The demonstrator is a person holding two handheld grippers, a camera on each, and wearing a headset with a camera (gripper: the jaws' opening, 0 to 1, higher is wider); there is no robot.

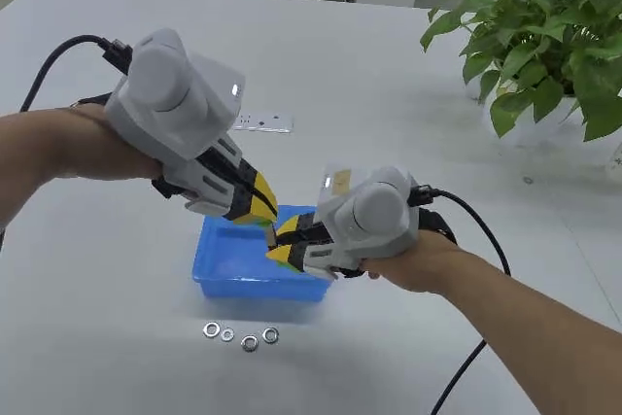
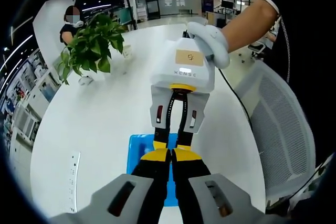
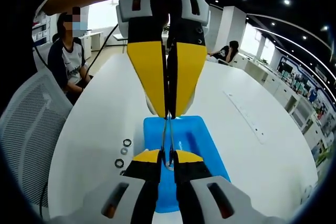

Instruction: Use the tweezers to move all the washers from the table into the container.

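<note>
Washers (image 1: 249, 343), four of them, lie loose on the white table (image 1: 97, 337). They sit just outside the near wall of the blue container (image 1: 219, 279), below my fingertips. My left gripper (image 1: 264, 209) reaches in from the left, its yellow-tipped fingers pressed together on one end of the tweezers (image 3: 167, 135). The thin metal tweezers span the short gap between both sets of fingers, above the container. My right gripper (image 1: 278, 246) faces the left one tip to tip, its fingers clamped on the tweezers' other end.
</note>
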